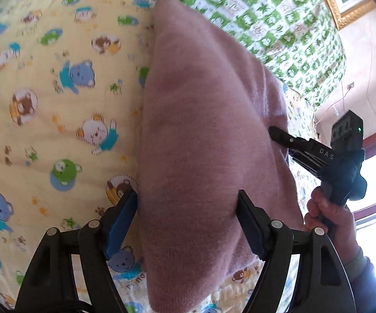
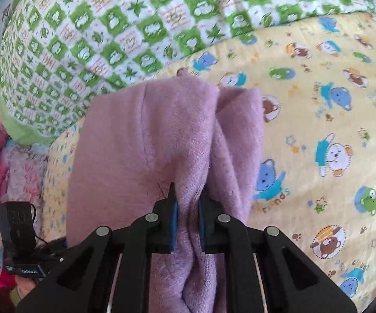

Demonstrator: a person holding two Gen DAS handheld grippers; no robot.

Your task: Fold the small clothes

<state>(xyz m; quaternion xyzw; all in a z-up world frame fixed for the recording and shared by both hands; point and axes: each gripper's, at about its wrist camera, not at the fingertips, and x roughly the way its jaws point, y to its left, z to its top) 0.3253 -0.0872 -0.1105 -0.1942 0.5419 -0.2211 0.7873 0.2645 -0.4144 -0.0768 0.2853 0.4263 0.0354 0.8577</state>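
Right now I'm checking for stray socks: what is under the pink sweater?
Around the pink sweater only the yellow bear-print sheet shows, so it probably continues underneath. The sweater covers whatever else lies beneath. The right gripper pinches a fold; the left gripper straddles the cloth, open.

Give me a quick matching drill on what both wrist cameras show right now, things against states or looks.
Things:
1. left tongs
2. right tongs
3. pink garment
4. bear-print sheet

States:
A. yellow, under the garment
B. pinched shut on fabric
C. wide open around fabric
D. fuzzy, held by one edge

Pairs: 1-C, 2-B, 3-D, 4-A
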